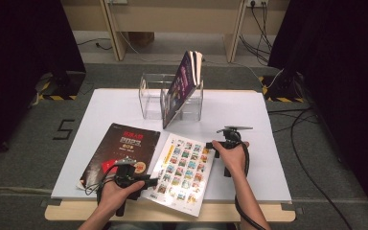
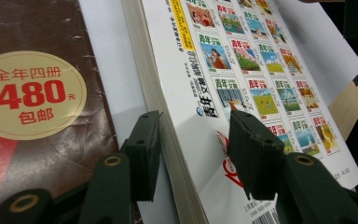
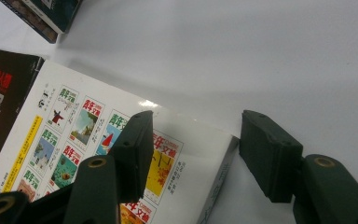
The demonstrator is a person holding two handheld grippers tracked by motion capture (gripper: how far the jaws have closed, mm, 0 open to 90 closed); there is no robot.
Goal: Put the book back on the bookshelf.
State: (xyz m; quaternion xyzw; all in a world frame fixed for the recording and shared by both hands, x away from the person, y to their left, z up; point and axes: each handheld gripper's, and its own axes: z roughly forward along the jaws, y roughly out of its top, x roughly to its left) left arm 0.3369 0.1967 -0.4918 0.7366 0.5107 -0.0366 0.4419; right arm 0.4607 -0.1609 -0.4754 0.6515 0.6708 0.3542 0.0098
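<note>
Two hand-held grippers straddle white magazine point(image 1: 182, 172) edges | table point(image 1: 249, 120) bare beyond

White magazine point(image 2: 242, 93) lower corner cut off; small cover print unreadable.

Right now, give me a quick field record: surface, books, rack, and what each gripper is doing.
surface: white board on a wooden table
white book: lies flat at the near edge, cover of small pictures up
dark book: lies flat beside it, on its left
rack: clear holder at the far side, one book leaning in it
left gripper: jaws straddle the white book's page edge, not pressing
right gripper: open over the white book's corner
</note>
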